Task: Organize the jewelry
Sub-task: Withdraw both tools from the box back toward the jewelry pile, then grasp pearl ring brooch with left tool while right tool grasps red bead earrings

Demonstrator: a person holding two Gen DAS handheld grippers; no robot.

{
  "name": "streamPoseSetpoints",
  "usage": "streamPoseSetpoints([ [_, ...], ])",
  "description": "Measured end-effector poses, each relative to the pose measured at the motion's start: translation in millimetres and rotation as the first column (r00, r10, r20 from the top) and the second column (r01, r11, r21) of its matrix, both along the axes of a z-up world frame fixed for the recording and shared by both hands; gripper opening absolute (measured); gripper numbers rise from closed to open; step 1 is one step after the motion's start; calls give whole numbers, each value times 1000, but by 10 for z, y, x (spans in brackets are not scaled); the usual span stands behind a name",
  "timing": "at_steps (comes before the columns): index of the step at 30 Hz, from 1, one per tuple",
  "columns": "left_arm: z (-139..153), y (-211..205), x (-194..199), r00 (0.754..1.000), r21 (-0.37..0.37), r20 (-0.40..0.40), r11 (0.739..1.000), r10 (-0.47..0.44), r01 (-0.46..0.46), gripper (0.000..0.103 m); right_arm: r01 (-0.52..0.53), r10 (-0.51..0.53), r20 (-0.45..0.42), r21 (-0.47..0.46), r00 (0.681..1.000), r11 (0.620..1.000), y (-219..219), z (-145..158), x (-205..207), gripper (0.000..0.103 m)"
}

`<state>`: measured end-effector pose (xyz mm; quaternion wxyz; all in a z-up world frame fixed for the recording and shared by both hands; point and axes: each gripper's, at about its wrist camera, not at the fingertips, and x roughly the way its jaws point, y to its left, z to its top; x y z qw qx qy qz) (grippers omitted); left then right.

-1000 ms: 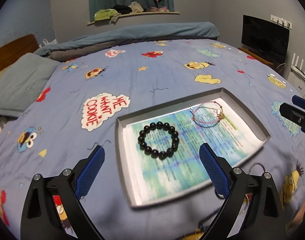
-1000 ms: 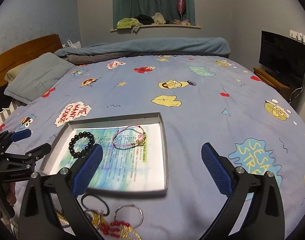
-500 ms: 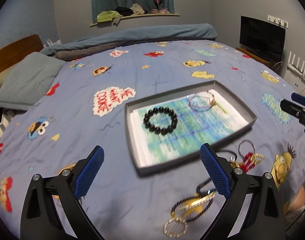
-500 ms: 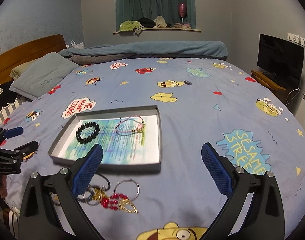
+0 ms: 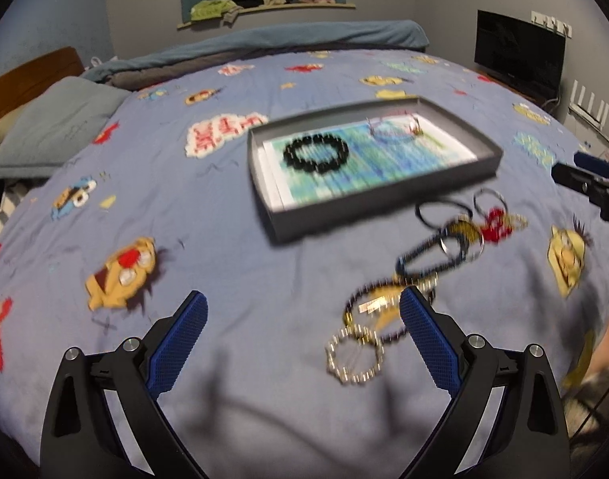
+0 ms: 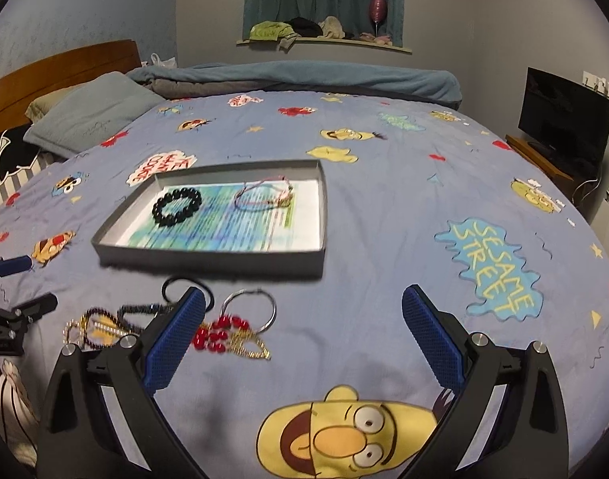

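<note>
A grey tray (image 5: 384, 203) (image 6: 208, 257) lies on the bed. In it are a black bead bracelet (image 5: 316, 154) (image 6: 177, 206) and a thin pink string bracelet (image 5: 396, 129) (image 6: 264, 199). In front of the tray lies a loose pile: a gold ring chain (image 5: 354, 357), a red bead piece (image 5: 496, 229) (image 6: 220, 331), a silver hoop (image 6: 248, 311), a black band (image 6: 186, 291) and dark cords. My left gripper (image 5: 302, 333) is open and empty, just left of the pile. My right gripper (image 6: 302, 333) is open and empty, right of the pile.
The bed has a blue cartoon-print cover (image 6: 384, 199). A grey pillow (image 6: 92, 119) and rolled blanket (image 6: 304, 76) lie at the far side. A television (image 6: 564, 119) stands at the right. The other gripper shows at each view's edge (image 5: 596, 191) (image 6: 12, 319).
Both grippers have pulled back from the tray toward the near edge of the bed. The loose jewelry pile has come into fuller view. Both stay open and empty.
</note>
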<state>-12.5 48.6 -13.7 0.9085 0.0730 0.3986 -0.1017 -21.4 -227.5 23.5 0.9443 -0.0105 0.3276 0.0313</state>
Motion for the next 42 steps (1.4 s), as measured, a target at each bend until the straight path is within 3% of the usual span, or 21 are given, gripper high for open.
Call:
streamPoseSetpoints([
  [9, -370, -20, -206, 999, -5, -30, 1000, -11, 11, 96, -13, 13, -24, -3, 1000, 1000, 56, -233, -93, 97],
  [24, -397, -33, -257, 999, -42, -1, 998, -39, 39, 92, -48, 48, -79, 7, 996, 999, 145, -489, -101, 96],
  [32, -410, -68, -249, 997, -40, -17, 997, -71, 70, 69, -44, 45, -105, 17, 993, 999, 116, -524, -51, 64],
  [38, -436, -72, -229, 996, -36, -31, 996, -85, 84, 54, -77, 79, -120, 21, 990, 997, 152, -545, -39, 47],
  [42, -440, -54, -185, 995, -53, -39, 995, -91, 89, 45, -86, 90, -130, 33, 987, 996, 146, -557, -26, 42],
])
